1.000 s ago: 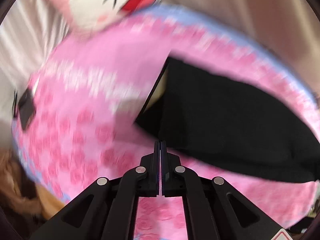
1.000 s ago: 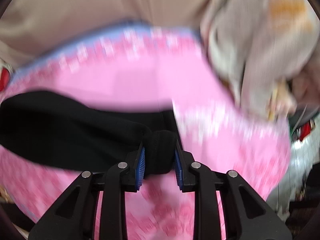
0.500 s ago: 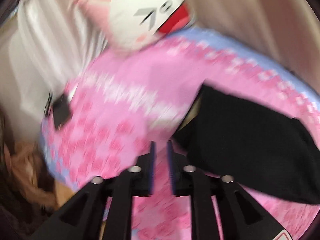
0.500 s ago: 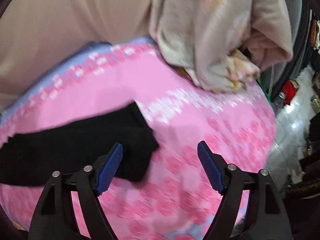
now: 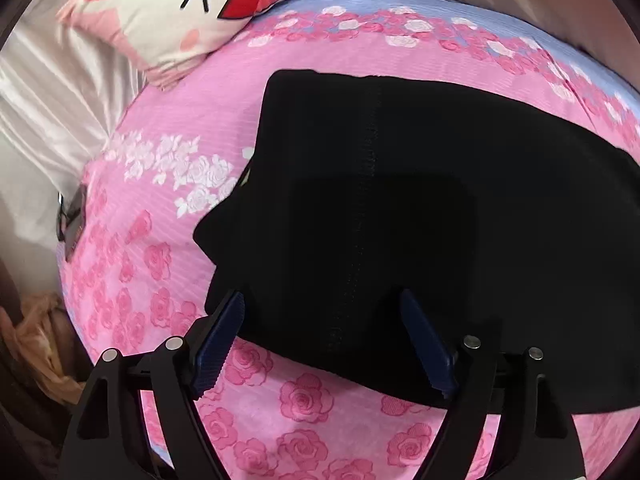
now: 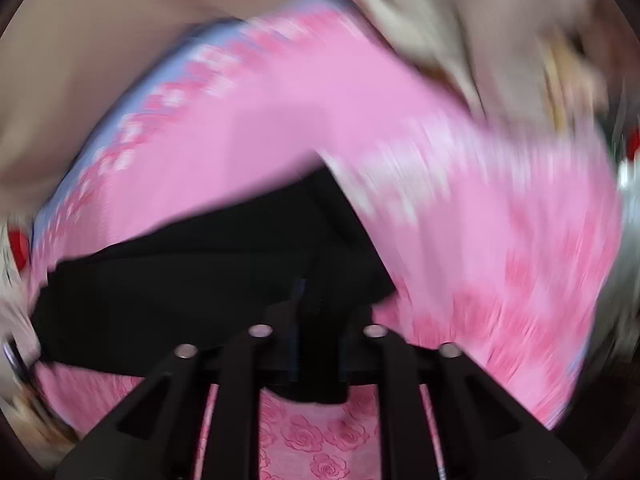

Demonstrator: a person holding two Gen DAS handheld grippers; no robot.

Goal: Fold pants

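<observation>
The black pants point(image 5: 420, 216) lie folded flat on the pink rose-print bedspread point(image 5: 304, 404). My left gripper point(image 5: 324, 340) is open, its blue-padded fingers spread over the pants' near edge, holding nothing. In the blurred right wrist view the pants point(image 6: 192, 280) stretch to the left, and my right gripper point(image 6: 316, 320) is shut on their near end, with black cloth bunched between the jaws.
A white and pink cartoon pillow point(image 5: 192, 12) lies at the bed's far left corner. A dark phone-like object point(image 5: 72, 224) sits at the bed's left edge. A crumpled beige blanket point(image 6: 500, 40) lies at the far right. Beige wall behind.
My left gripper went from shut to wide open and moved over the pants' edge. My right gripper let go, opened wide, then closed again on the pants' end.
</observation>
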